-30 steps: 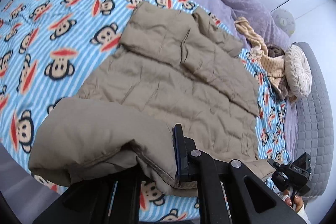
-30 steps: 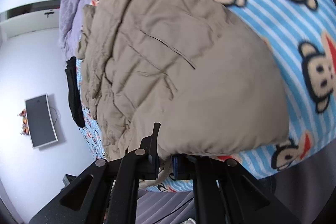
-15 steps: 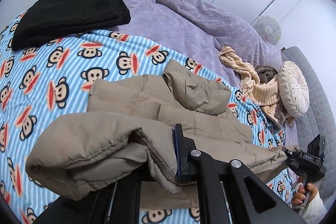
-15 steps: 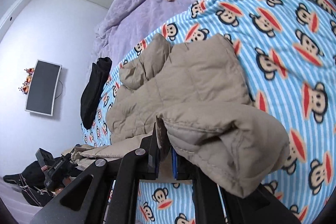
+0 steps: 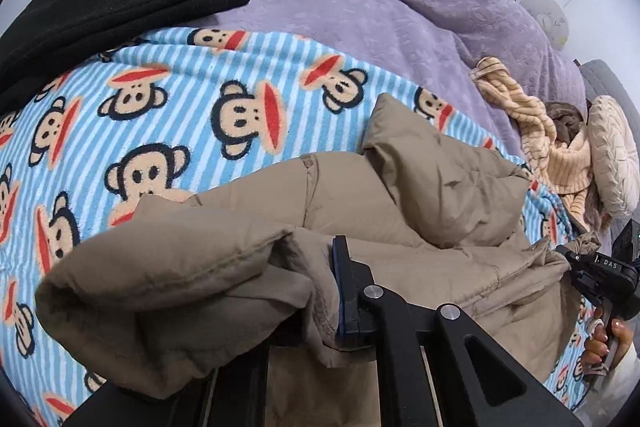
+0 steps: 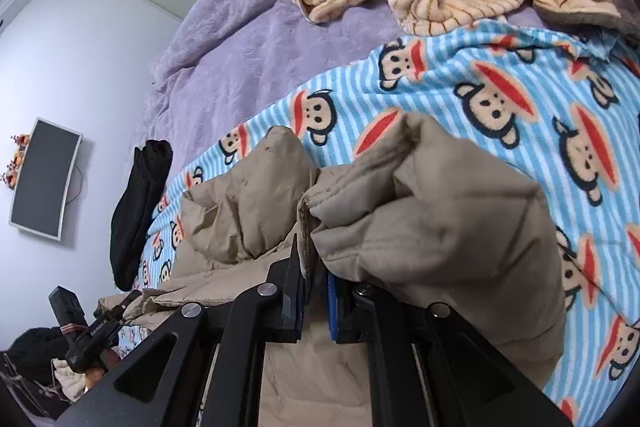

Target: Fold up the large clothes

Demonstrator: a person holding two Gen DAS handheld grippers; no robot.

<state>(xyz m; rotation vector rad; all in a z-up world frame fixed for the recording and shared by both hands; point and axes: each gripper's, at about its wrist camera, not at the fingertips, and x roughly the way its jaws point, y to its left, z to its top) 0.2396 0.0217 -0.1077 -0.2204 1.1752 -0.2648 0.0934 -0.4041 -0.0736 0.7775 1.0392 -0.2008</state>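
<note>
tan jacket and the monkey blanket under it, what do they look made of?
Tan jacket: looks like a smooth, matte woven shell over soft filling, going by the stitched quilt lines and puffy folds; fill type can't be told. Monkey blanket: looks like fleece or plush, with a fuzzy nap blurring the stripe and print edges.

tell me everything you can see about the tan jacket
The jacket is a tan, puffy, quilted garment with stitched seams, matte and soft-looking. It lies on the monkey-print blanket, partly folded, its near edge lifted and doubled over toward the far part. A padded flap, perhaps a sleeve or collar, sticks up at the far side. The left gripper is shut on one bunched corner, and the right gripper is shut on the other.
</note>
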